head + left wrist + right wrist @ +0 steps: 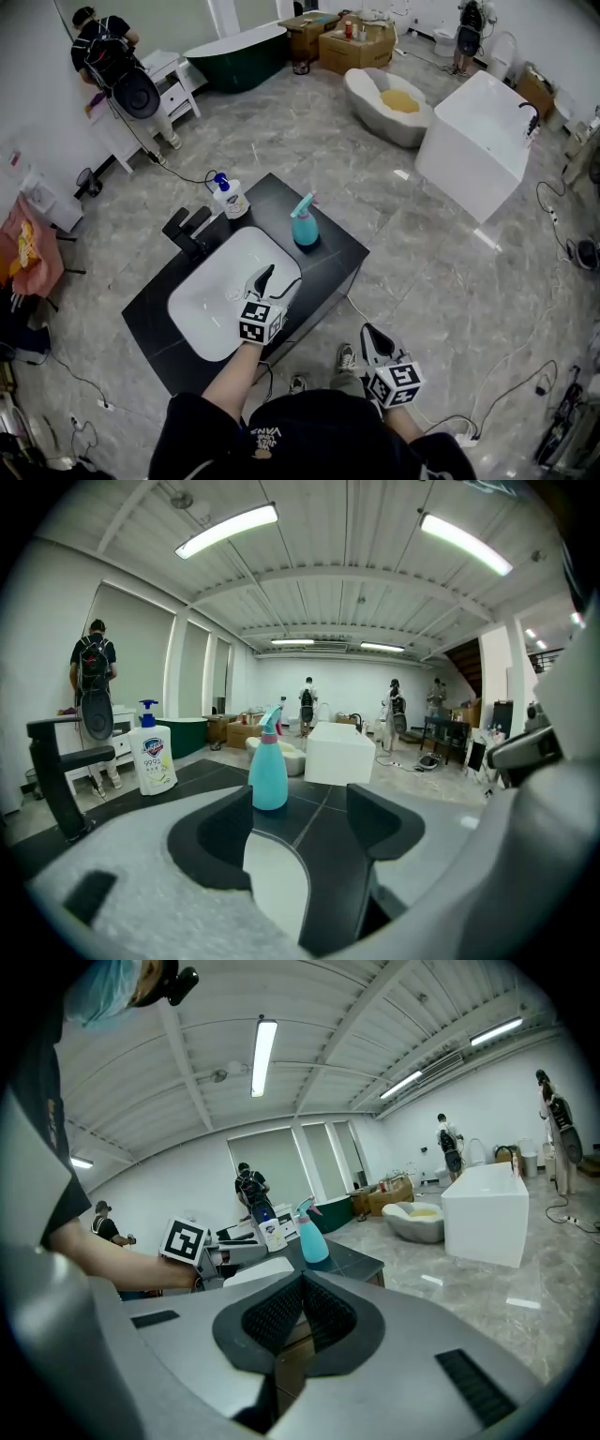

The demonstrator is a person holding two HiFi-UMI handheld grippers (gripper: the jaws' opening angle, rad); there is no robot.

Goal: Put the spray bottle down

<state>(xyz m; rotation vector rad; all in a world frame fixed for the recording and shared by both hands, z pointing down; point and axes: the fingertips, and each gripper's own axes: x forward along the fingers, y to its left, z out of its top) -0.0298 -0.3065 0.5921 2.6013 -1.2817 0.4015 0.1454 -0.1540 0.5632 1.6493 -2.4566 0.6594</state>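
left gripper view: basin (272, 883) shows only as a white strip between the fingers (202, 841) of the left gripper (305, 808); the rest is covered by them. faucet (56, 771) foot hidden behind the gripper body, left of the fingers. small print on soap bottle (155, 761) illegible. right gripper view: brown strip (292, 1366) below the closed fingertips of the right gripper (303, 1283), not identifiable. head view: person's torso (309, 436) cut by bottom edge.

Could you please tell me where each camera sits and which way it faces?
Head view: head-mounted, looking down on the vanity; left forearm, left tongs, right tongs show.
Left gripper view: on left tongs, facing the spray bottle; open jaws show.
Right gripper view: on right tongs, facing the vanity; shut jaws, left forearm show.
All share the spray bottle.
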